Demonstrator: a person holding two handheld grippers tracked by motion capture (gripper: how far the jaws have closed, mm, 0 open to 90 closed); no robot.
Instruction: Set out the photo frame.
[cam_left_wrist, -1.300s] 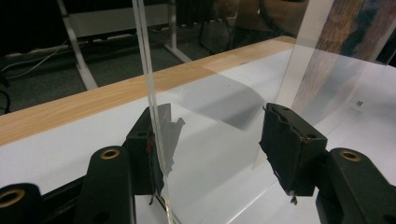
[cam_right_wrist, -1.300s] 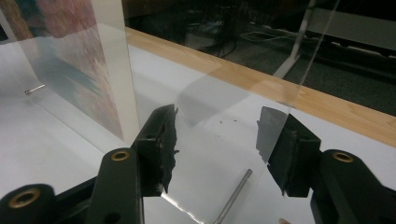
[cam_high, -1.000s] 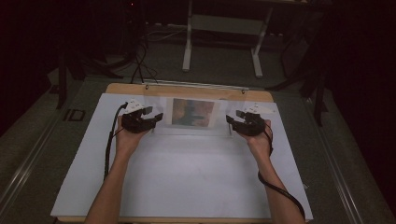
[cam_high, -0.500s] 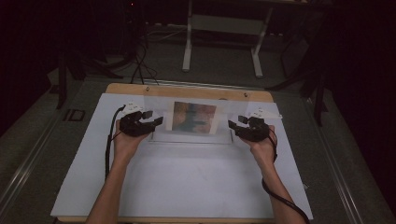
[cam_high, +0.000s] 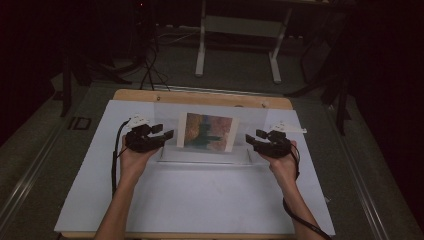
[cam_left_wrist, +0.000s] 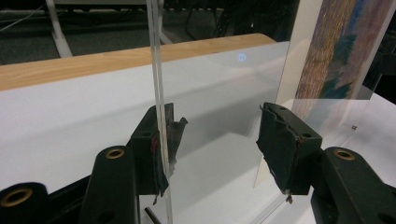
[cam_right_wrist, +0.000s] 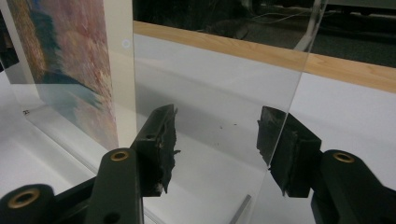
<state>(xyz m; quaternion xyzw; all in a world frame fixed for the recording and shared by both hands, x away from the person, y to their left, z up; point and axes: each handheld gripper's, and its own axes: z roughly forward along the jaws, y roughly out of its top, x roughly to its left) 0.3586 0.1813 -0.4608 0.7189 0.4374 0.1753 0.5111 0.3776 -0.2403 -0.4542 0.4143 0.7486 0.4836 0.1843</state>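
Frame (cam_high: 207, 135), clear acrylic with a painted print (cam_high: 208, 131) inside, stands upright mid-table on the white sheet (cam_high: 200, 200). Left gripper (cam_high: 159, 138) and right gripper (cam_high: 254, 141) flank its ends, jaws apart, gripping nothing. Standing looks done; any clamping or lifting is left.

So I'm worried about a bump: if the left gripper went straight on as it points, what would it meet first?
Probably the clear acrylic frame: its upright edge already stands between the open fingers of the left gripper, close beside one. Depth is hard to judge.
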